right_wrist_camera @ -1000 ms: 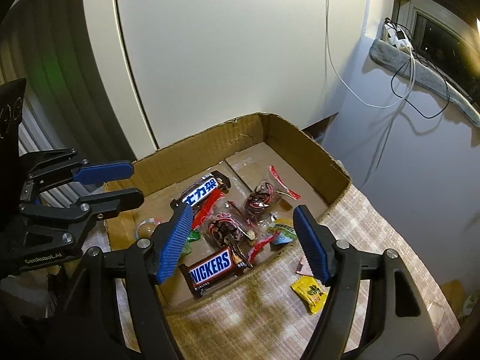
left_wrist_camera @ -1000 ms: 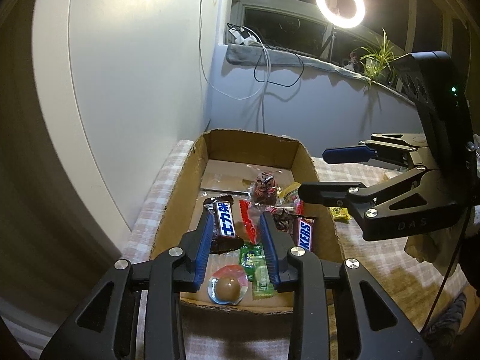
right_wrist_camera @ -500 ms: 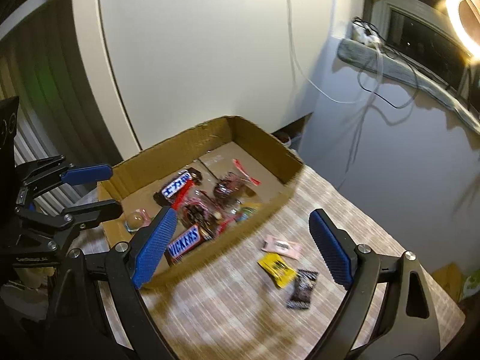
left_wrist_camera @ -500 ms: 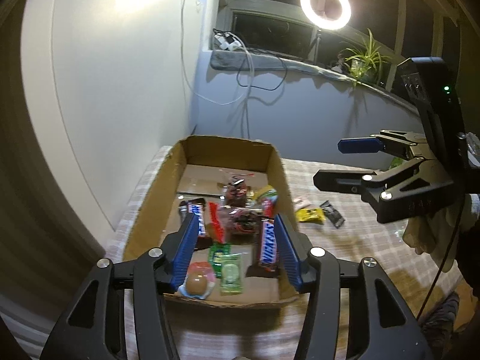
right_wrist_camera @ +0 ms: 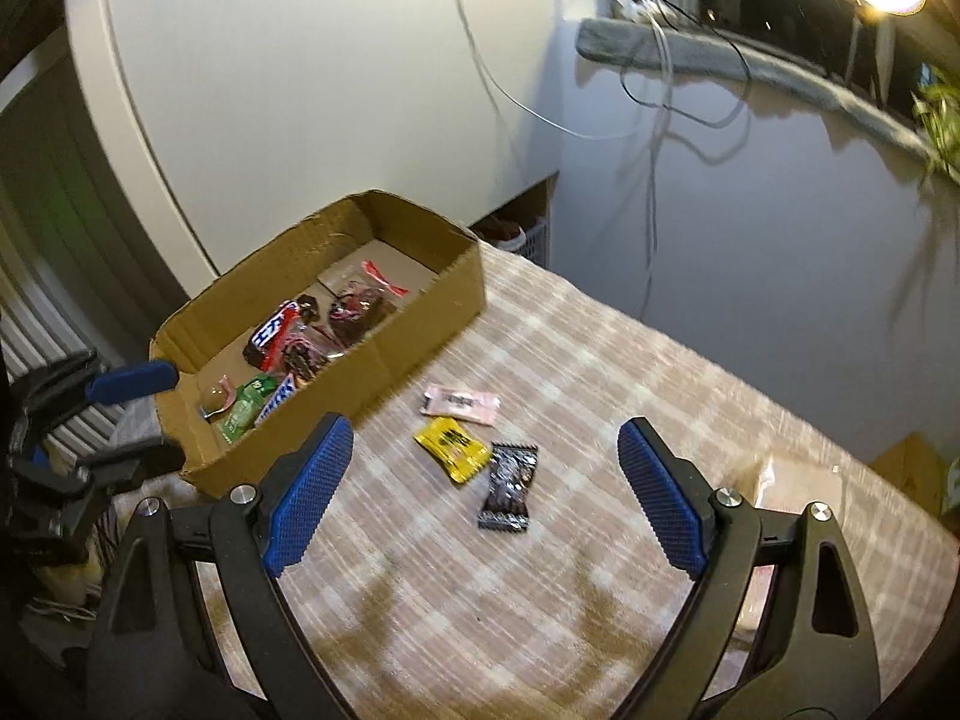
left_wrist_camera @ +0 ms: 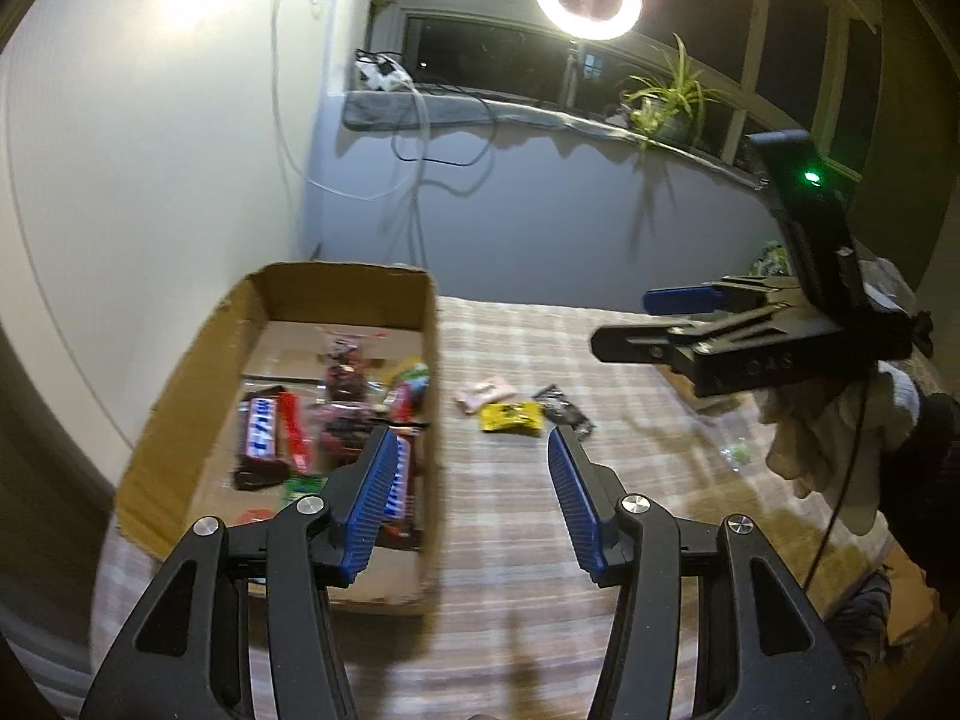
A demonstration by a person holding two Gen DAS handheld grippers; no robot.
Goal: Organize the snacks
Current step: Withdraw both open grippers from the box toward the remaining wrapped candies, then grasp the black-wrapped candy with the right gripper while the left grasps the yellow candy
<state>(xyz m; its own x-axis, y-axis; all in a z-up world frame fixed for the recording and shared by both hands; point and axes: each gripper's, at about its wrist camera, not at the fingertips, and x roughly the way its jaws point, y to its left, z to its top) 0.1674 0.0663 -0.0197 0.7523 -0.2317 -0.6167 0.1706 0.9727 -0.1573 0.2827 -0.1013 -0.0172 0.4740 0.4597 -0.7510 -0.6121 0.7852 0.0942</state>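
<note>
so most of the sorting looks done, judging by where things lie: the cardboard box [right_wrist_camera: 420, 300] at the far left of the checked tablecloth [right_wrist_camera: 600, 540] already has a heap of snacks in it, among them a snickers bar [right_wrist_camera: 277, 398], a blue-and-red chocolate bar [right_wrist_camera: 273, 330], a green packet [right_wrist_camera: 245, 408] and some clear-wrapped dark sweets [right_wrist_camera: 354, 306]. what's left for you, as far as you can see here, is three small packets lying loose on the cloth just right of the box: a pink sachet [right_wrist_camera: 459, 402] farthest, a yellow packet [right_wrist_camera: 450, 447] in the middle, and a black wrapper [right_wrist_camera: 509, 487] nearest, all close together and the yellow one touching or nearly touching the black.

your right gripper [right_wrist_camera: 486, 486] is spread wide and empty, its blue pads well apart either side of those three packets and above them, touching nothing. your left gripper [left_wrist_camera: 474, 498] is released too, about half spread, with nothing between the jaws; it hangs over the near right corner of the box and the cloth beside it. both sets of jaws widened within the past moment.
</note>
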